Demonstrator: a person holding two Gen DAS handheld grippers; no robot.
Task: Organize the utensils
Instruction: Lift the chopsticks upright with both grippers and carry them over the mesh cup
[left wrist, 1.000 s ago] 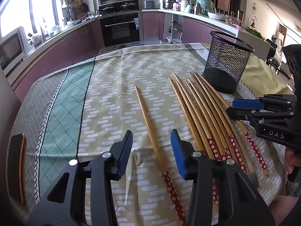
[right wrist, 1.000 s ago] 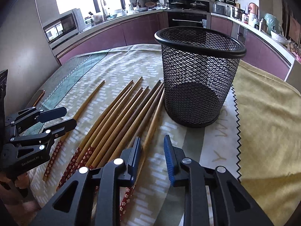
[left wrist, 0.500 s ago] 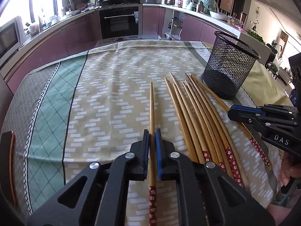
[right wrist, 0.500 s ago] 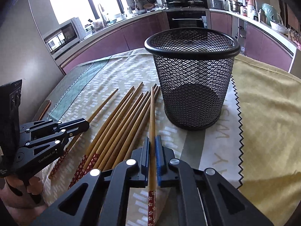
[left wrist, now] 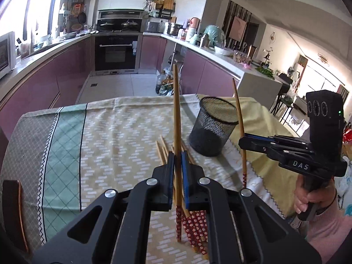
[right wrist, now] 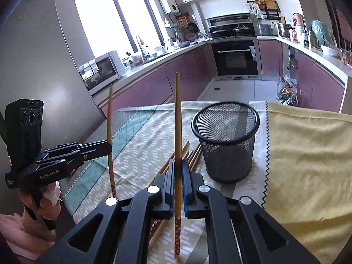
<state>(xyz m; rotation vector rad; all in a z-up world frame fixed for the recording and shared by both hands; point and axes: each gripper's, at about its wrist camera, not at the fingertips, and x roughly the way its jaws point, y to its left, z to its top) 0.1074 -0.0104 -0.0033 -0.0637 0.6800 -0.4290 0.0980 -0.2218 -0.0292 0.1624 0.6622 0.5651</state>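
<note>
Chopsticks are held in both grippers, one in each. At the bottom centre of the left wrist view the left gripper (left wrist: 177, 165) has its blue pads pressed onto a wooden chopstick (left wrist: 176, 118), which stands almost upright in the frame – its red flowered end hangs below the jaws and its plain tip reaches up past the far edge of the table. In the right wrist view the right gripper (right wrist: 178, 171) pinches a second chopstick (right wrist: 178, 118) in the same way, red patterned end down at the bottom centre, plain end pointing up. Just behind the left gripper's jaws the remaining chopsticks (left wrist: 193, 222) lie together in a bundle on the patterned tablecloth (left wrist: 105, 145), their red ends toward the camera. Beyond them, right of centre, the black mesh basket (left wrist: 212, 127) stands upright on the cloth – in the right wrist view it shows nothing inside. A yellow cloth (right wrist: 308, 158) with a zigzag edge covers the table to the right of the basket. At the far right of the left wrist view a hand (left wrist: 308, 198) grips the handle of the right gripper. Farther back there are purple kitchen cabinets (left wrist: 55, 77) and a black oven (left wrist: 116, 52).
</note>
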